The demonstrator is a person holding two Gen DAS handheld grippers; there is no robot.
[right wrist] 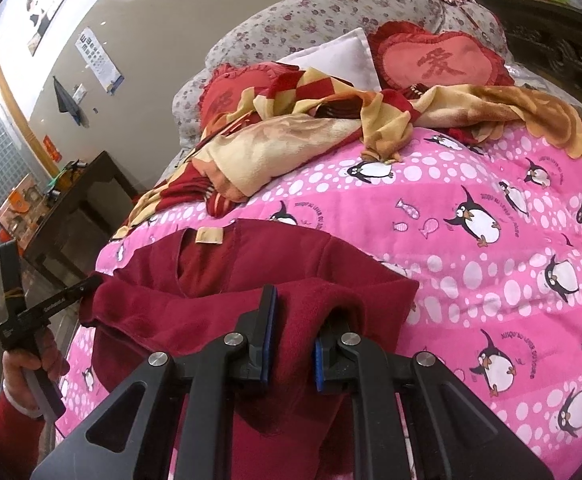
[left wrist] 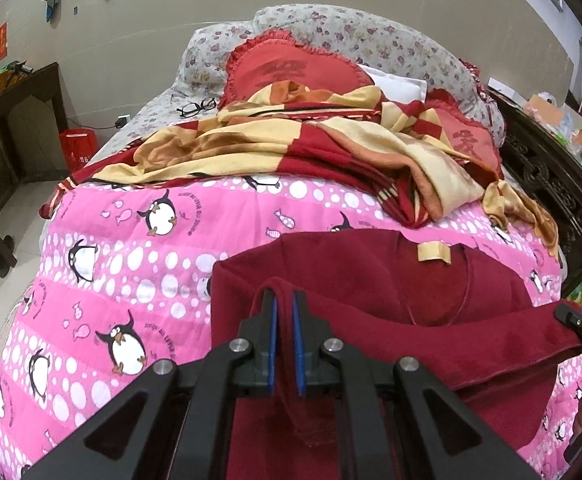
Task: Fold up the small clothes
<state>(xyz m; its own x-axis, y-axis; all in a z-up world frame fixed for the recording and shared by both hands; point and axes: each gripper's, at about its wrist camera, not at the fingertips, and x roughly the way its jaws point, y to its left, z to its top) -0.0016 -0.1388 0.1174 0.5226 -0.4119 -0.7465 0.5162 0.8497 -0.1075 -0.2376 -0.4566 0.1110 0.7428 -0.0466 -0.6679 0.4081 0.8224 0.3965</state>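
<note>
A dark red fleece garment with a tan neck label lies on the pink penguin quilt, its near edge lifted. My left gripper is shut on a thin fold of that edge. In the right wrist view the same red garment shows its label, and my right gripper is shut on a thicker bunch of its cloth. The right gripper's tip appears at the left view's right edge, on the garment's far corner. The left gripper, held by a hand, shows at the right view's left.
A red and yellow checked blanket lies crumpled beyond the garment, with heart pillows and glasses behind it. A dark wooden table stands left of the bed, a carved dark headboard on the right.
</note>
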